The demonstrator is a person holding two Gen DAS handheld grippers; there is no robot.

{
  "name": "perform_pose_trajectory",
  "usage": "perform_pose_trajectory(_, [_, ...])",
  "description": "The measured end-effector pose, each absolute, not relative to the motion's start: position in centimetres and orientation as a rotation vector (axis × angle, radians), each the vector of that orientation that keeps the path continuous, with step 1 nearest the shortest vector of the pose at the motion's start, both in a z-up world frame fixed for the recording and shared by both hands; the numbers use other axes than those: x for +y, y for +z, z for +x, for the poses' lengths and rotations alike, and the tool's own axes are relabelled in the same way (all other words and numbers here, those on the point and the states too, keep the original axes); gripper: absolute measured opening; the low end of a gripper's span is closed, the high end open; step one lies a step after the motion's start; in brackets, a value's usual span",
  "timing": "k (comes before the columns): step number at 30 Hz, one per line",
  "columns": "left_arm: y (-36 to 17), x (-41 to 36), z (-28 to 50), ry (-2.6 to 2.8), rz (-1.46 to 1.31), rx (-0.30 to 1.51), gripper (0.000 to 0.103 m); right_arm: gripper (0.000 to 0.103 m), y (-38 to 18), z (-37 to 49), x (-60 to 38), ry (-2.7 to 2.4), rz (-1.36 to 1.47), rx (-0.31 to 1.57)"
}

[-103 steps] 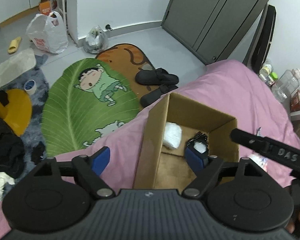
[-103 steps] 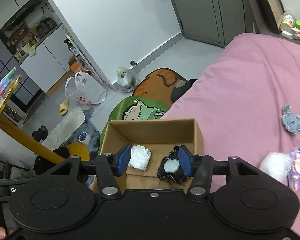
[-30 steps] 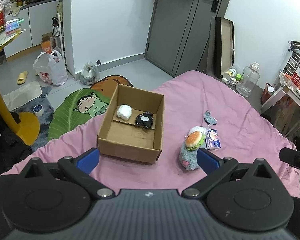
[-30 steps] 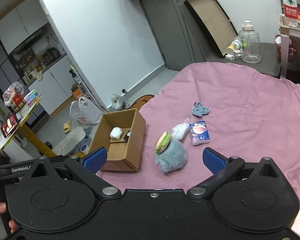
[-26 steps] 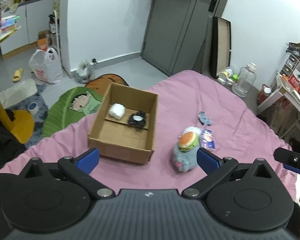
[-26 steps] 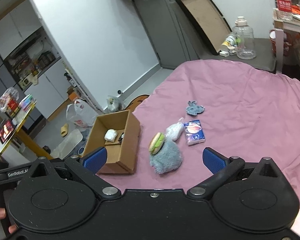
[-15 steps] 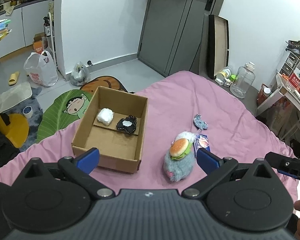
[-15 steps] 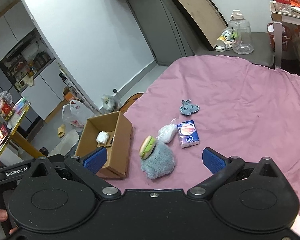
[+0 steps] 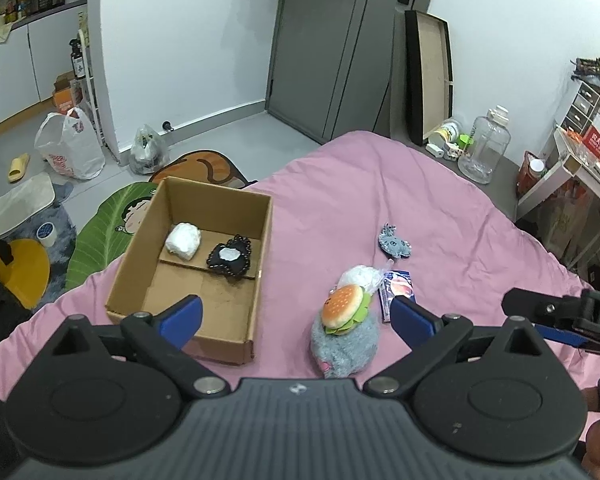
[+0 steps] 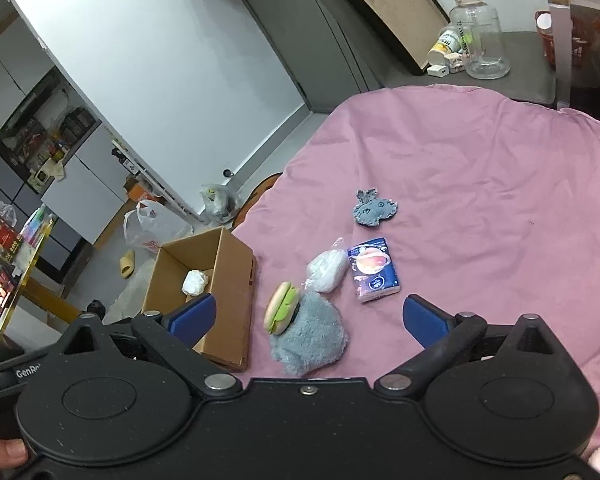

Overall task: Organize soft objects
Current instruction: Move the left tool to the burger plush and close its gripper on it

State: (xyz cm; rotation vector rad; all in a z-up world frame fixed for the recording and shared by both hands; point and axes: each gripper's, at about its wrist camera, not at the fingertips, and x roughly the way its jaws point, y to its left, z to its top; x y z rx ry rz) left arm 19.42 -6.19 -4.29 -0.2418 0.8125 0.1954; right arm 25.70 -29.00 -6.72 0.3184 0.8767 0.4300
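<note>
An open cardboard box [image 9: 260, 248] [image 10: 236, 280] stands on the pink bed and holds a white wad [image 9: 183, 241] [image 10: 194, 281] and a black beaded item [image 9: 230, 258]. To its right lie a burger plush [image 9: 344, 309] [image 10: 281, 307] on a grey fluffy toy [image 9: 346, 348] [image 10: 310, 334], a clear bag of white stuff [image 9: 360, 276] [image 10: 327, 271], a tissue pack [image 9: 396, 290] [image 10: 374, 270] and a small blue-grey plush [image 9: 394, 242] [image 10: 374, 208]. My left gripper [image 9: 296, 316] and right gripper [image 10: 310, 316] are both open and empty, held above the toys.
The pink bed [image 9: 380, 184] ends at its left edge, with floor mats [image 9: 100, 236], a yellow stool [image 9: 20, 272] and bags [image 9: 70, 148] below. A water jug [image 9: 484, 144] and shelves [image 9: 580, 168] stand at the right. The right gripper's finger [image 9: 540, 304] shows at the left wrist view's right edge.
Both grippers have left the box, opened wide and pulled back and up. Both views have since shifted right, so the box slides left and the loose toys come to centre.
</note>
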Motion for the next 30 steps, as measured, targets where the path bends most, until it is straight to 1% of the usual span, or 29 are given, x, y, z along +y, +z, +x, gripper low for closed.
perform_pose_trajectory(12, [-5.6, -7.6, 22.2, 0.195, -0.23, 0.836, 0.1, 0.1, -7.8, 29.7, -28.5, 0.452, 0.324, 0.916])
perform_pose_trajectory(14, [-5.9, -7.8, 22.8, 0.187, -0.239, 0.848, 0.099, 0.1, -8.5, 30.4, -28.6, 0.45, 0.336, 0.92])
perform_pose_trajectory(17, [-6.4, -8.3, 23.7, 0.172, -0.234, 0.858, 0.096, 0.1, -10.5, 31.2, -28.8, 0.44, 0.379, 0.941])
perform_pose_trajectory(20, [-7.3, -8.9, 24.6, 0.162, -0.228, 0.874, 0.094, 0.092, -12.3, 32.0, -29.0, 0.449, 0.392, 0.964])
perform_pose_trajectory(24, [-8.7, -9.6, 26.0, 0.145, -0.239, 0.903, 0.09, 0.088, -13.8, 33.1, -29.6, 0.439, 0.439, 0.991])
perform_pose_trajectory(30, [-11.4, -11.0, 27.9, 0.135, -0.215, 0.96, 0.083, 0.085, -15.9, 34.7, -30.5, 0.435, 0.479, 1.036])
